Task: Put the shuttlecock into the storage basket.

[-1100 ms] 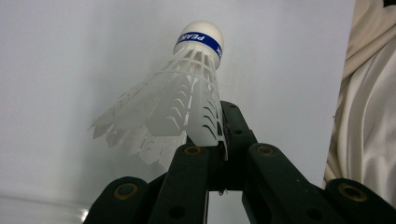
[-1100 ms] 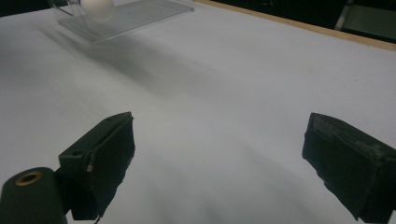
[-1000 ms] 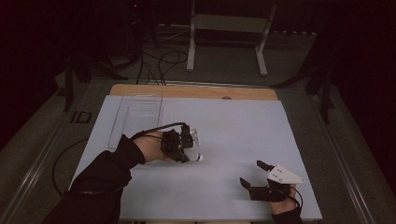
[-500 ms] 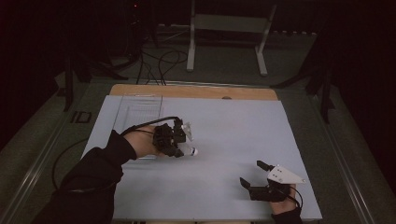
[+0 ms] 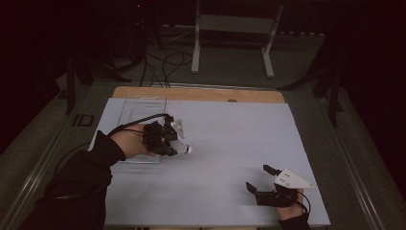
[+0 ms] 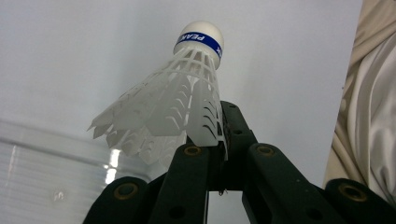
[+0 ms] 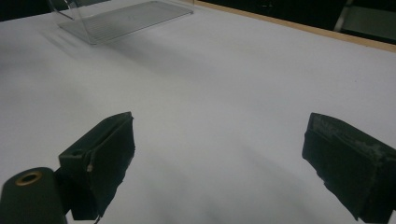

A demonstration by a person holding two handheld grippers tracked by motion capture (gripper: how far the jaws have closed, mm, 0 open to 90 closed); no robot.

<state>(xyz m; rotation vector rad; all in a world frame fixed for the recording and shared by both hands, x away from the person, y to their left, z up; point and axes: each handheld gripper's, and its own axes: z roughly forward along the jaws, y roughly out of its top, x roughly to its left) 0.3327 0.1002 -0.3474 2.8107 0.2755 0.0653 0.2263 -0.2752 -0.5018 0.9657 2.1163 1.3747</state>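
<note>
left gripper [image 5: 173, 139] | jaws pinched on shuttlecock [image 6: 180, 100] skirt, cork forward, above white table [image 5: 230, 143] beside clear tray [image 5: 139, 108], probably carrying | right gripper [image 5: 263, 184] | jaws wide apart, empty, parked near front edge

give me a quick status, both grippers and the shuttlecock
Left gripper shut on shuttlecock skirt. Right gripper open, empty. Clear tray beside left hand.
</note>
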